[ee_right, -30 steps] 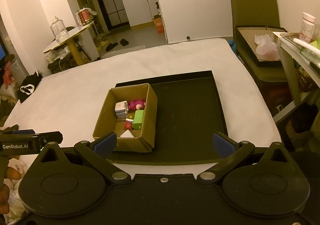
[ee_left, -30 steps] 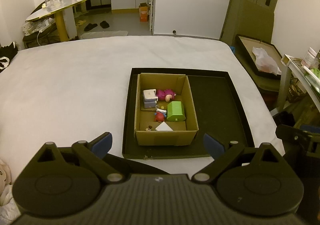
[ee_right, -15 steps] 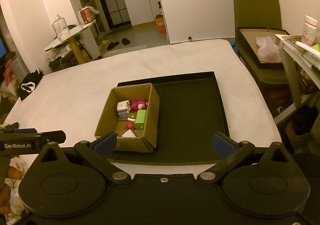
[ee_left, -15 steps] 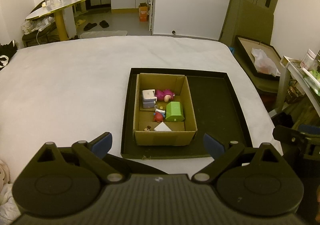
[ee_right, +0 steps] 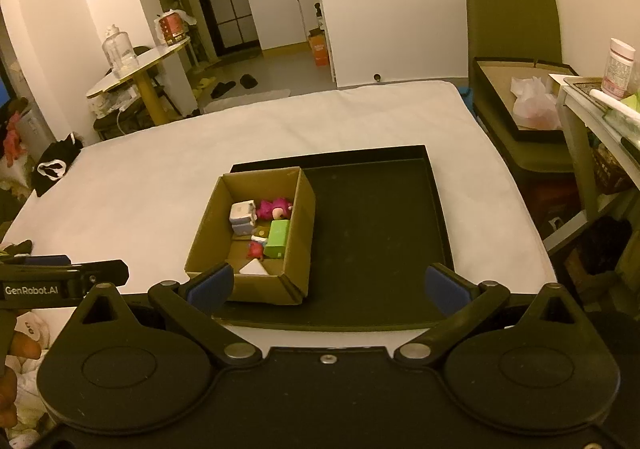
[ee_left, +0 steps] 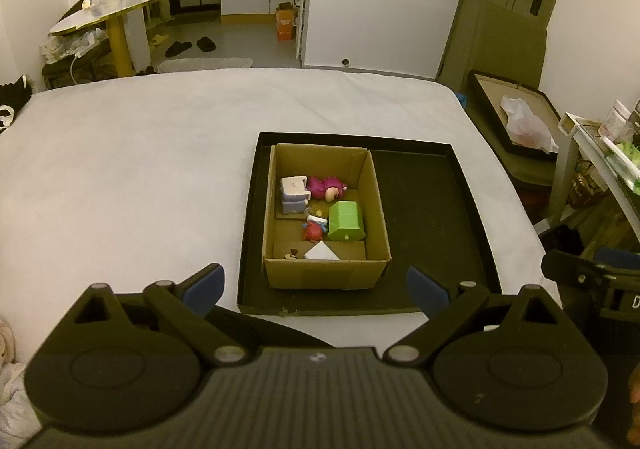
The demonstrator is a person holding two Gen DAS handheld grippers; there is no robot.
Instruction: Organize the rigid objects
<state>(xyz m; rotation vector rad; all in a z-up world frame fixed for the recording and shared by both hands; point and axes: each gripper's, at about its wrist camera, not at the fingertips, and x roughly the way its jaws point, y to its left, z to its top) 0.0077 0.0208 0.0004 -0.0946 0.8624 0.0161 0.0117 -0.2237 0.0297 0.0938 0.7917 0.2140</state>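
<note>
I had both tools held back at the near edge of the bed (ee_left: pixel 120 177), each with its jaws spread wide and nothing between them: the left gripper (ee_left: pixel 316 289) faced the box (ee_left: pixel 326 273) head-on, the right gripper (ee_right: pixel 326 285) looked at it from the right.

The small toys all lay inside the box, which sat in the left half of the black tray (ee_left: pixel 432 217); the tray's right half was bare. That layout fits two readings: the toys had been gathered into the box and the job was at its end, or they were waiting to be taken out and laid on the tray. I could not tell which from here, so I would not commit to a reach.

In the box I saw a white cube (ee_left: pixel 295 187) stacked on a pale one at the far left, a pink figure (ee_left: pixel 326 186) beside it, a green block (ee_left: pixel 346 220) against the right wall, a red figure (ee_left: pixel 314 231) just left of that, and a white triangle (ee_left: pixel 321 252) by the near wall. All looked hard and small; the figures' rounded shapes would likely be the trickier grips.
</note>
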